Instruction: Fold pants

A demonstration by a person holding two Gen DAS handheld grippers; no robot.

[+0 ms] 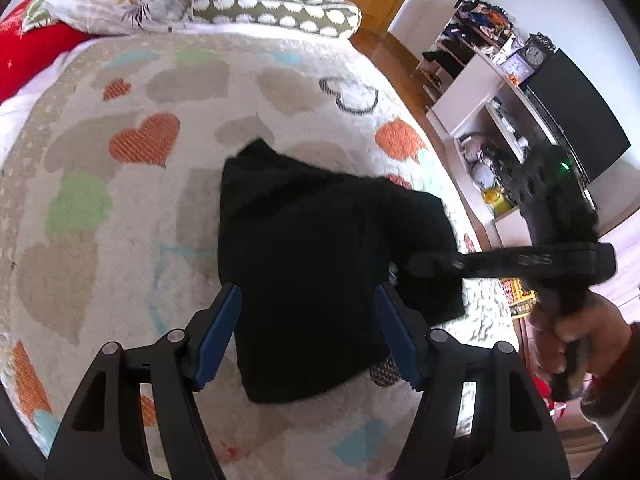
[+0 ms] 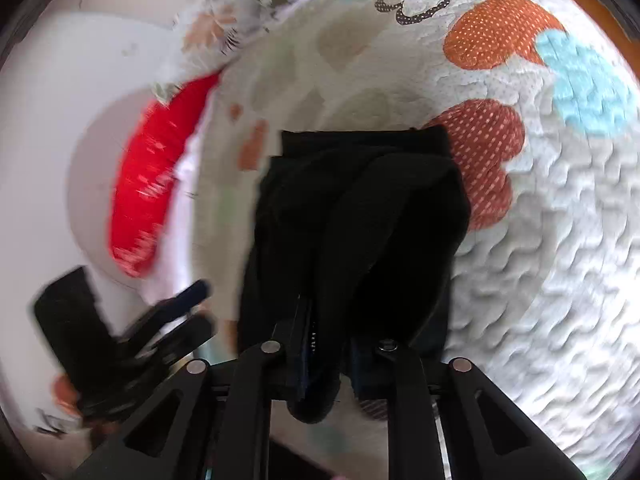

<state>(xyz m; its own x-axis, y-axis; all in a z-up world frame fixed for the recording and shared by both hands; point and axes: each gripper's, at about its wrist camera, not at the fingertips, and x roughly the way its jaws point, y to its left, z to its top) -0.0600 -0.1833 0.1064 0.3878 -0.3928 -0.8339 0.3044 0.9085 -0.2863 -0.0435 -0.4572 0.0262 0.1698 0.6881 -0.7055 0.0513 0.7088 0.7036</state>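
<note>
The pants [image 1: 320, 264] are laid on the quilt [image 1: 120, 208] at centre frame in the left wrist view. Pillows [image 1: 224, 4] are placed behind them, along the upper edge. A shelf unit [image 1: 472, 108] is positioned beyond the quilt at upper right, with a clock [image 1: 535, 56] set on it.

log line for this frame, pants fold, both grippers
stage: mid-fold | pants: black, bunched on quilt | left gripper: open, straddling pants edge | right gripper: shut on pants fold
</note>
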